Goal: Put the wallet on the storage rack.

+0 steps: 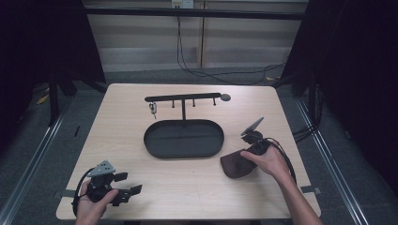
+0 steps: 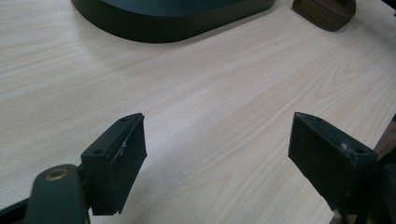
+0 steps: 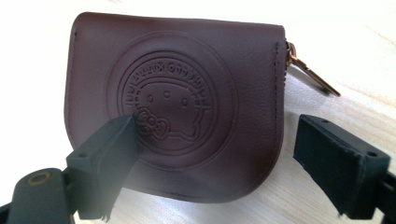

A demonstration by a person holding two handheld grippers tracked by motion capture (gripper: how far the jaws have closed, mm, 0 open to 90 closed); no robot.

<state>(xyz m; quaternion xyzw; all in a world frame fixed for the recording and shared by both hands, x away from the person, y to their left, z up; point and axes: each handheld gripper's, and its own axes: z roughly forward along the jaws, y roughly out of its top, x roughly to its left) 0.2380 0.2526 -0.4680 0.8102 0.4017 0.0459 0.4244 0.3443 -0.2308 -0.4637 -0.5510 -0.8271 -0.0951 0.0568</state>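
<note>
A dark brown leather coin pouch (image 1: 233, 165) lies on the table right of centre, embossed with a round cartoon-cat emblem (image 3: 173, 100) and fitted with a gold zip pull (image 3: 310, 70). My right gripper (image 1: 244, 157) hovers just over the pouch (image 3: 177, 102), open, its jaws straddling the near rounded edge. My left gripper (image 1: 129, 192) rests open near the front left corner over bare wood (image 2: 215, 154); nothing lies between its jaws. A black oval tray (image 1: 155, 146) with a hook rail (image 1: 183, 98) stands mid-table, a small metal clip (image 1: 153, 109) hanging from its left hook.
The tray's wall (image 2: 154, 28) and the pouch's edge (image 2: 324, 11) sit far ahead in the left gripper view. A black cable (image 1: 202, 72) trails on the floor behind the table. Bare wood lies between the two grippers.
</note>
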